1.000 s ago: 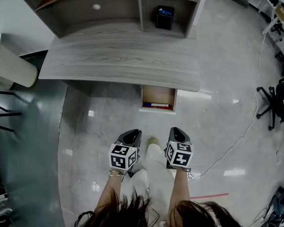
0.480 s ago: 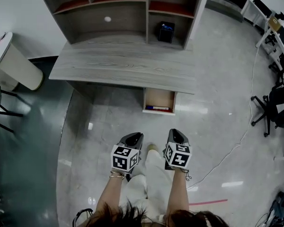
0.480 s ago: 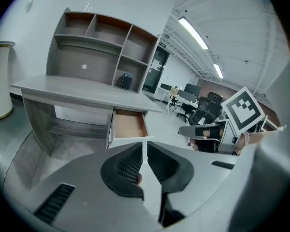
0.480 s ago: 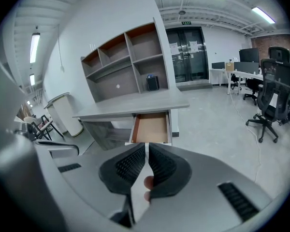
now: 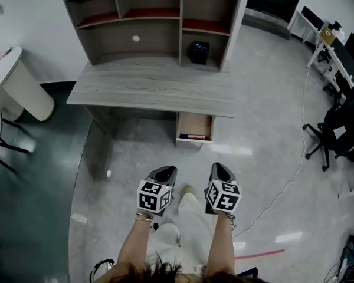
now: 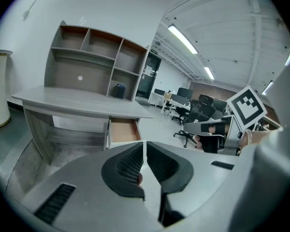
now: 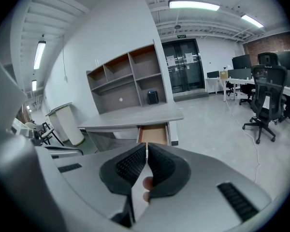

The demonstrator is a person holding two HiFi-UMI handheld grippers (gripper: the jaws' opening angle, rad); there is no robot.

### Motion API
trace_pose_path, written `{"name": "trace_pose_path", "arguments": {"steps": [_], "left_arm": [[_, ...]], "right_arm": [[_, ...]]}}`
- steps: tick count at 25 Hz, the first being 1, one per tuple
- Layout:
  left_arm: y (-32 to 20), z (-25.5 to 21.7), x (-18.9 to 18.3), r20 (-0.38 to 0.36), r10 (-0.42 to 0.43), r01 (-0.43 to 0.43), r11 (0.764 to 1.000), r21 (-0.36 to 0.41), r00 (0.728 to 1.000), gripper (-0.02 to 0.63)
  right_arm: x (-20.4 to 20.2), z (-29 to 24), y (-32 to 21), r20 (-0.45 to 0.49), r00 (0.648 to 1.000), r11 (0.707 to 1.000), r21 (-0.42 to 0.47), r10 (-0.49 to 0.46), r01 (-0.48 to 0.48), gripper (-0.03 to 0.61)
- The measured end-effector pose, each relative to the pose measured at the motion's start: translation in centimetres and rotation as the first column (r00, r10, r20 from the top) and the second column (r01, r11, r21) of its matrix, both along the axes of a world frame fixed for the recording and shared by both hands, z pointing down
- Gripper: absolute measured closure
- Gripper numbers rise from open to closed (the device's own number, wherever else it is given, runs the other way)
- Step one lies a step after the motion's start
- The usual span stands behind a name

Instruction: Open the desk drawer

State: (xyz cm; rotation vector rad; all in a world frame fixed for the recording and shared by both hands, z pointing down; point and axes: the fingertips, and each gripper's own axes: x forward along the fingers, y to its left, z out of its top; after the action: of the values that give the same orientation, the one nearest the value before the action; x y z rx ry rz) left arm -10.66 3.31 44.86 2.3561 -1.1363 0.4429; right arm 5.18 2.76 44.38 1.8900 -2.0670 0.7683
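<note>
**Both grippers clenched, light wooden desk drawer (image 5: pixel 194 127) sitting open**

So the left gripper (image 5: pixel 164 171), grey with a black-and-white marker cube, and the matching right gripper (image 5: pixel 220 170) hang side by side over the glossy grey floor (image 5: pixel 253 158). Both are well back from the grey wood-grain desk (image 5: pixel 153 87).

Their own views tell the story. The left gripper (image 6: pixel 144 145) jaws have just been closing, and only a hairline slit shows between the ribbed black pads, with nothing in there. Same deal on the right gripper (image 7: pixel 147 148): just been closing, pads together, empty.

The drawer (image 6: pixel 123 130) pokes out from under the desk's right end, its front well past the desktop edge. Something flat with blue and red on it lies at the front. In the right gripper view the drawer (image 7: pixel 153 133) sits dead ahead above the jaws.

Up in the desk's grey shelf unit (image 5: pixel 159 16), a small black box (image 5: pixel 200 52) stands in the bottom right cubby.
</note>
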Motion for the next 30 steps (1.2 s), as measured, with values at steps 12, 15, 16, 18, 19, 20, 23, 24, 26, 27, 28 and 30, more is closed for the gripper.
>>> {"name": "trace_pose_path", "arguments": {"steps": [12,15,16,18,19,20,23,24,26,27,28,30], "left_arm": [[5.0,-3.1,-1.9,-0.03,0.005,-0.004,0.999,0.033,1.0,0.584],[6.3,-4.2,-1.9,-0.029,0.022,-0.021,0.998,0.054,0.999,0.584],[6.7,-4.6,-2.0,-0.027,0.027,-0.026,0.998,0.06,0.999,0.584],[7.3,-5.3,-2.1,-0.025,0.031,-0.029,0.997,0.07,0.999,0.584],[7.6,-5.6,-2.2,-0.025,0.03,-0.028,0.997,0.073,0.999,0.584],[7.7,-5.7,-2.3,-0.026,0.027,-0.025,0.997,0.076,0.999,0.584],[7.7,-6.3,-2.4,-0.03,0.017,-0.014,0.996,0.092,0.999,0.584],[7.7,-6.5,-2.3,-0.03,0.015,-0.012,0.995,0.098,0.999,0.583],[7.9,-7.0,-2.1,-0.031,0.018,-0.014,0.994,0.106,0.999,0.584],[8.0,-7.2,-2.0,-0.032,0.02,-0.016,0.994,0.109,0.999,0.584],[8.2,-7.4,-1.9,-0.031,0.02,-0.016,0.994,0.112,0.999,0.584],[8.7,-7.7,-1.7,-0.028,0.016,-0.012,0.993,0.12,0.999,0.584]], "right_arm": [[-1.6,-3.4,5.2,-0.046,0.999,1.0,0.015,-0.013,0.013,0.548],[-2.4,-3.9,6.2,-0.062,0.998,0.999,0.015,-0.032,0.033,0.548],[-2.7,-4.0,6.4,-0.067,0.997,0.999,0.011,-0.04,0.041,0.548],[-3.3,-4.1,6.9,-0.076,0.995,0.998,0.0,-0.06,0.061,0.548],[-3.7,-4.1,7.0,-0.082,0.994,0.997,-0.003,-0.071,0.071,0.548],[-4.0,-4.2,7.1,-0.087,0.993,0.997,-0.004,-0.081,0.081,0.548],[-4.5,-4.6,7.1,-0.099,0.99,0.995,0.003,-0.103,0.104,0.548],[-4.6,-4.8,7.1,-0.1,0.989,0.994,0.007,-0.106,0.108,0.548],[-4.6,-5.1,7.2,-0.101,0.989,0.994,0.013,-0.106,0.108,0.548],[-4.5,-5.3,7.3,-0.101,0.989,0.994,0.015,-0.106,0.109,0.548],[-4.5,-5.4,7.5,-0.1,0.989,0.994,0.019,-0.109,0.111,0.548],[-4.4,-5.8,8.2,-0.1,0.988,0.992,0.026,-0.117,0.12,0.548]]}}
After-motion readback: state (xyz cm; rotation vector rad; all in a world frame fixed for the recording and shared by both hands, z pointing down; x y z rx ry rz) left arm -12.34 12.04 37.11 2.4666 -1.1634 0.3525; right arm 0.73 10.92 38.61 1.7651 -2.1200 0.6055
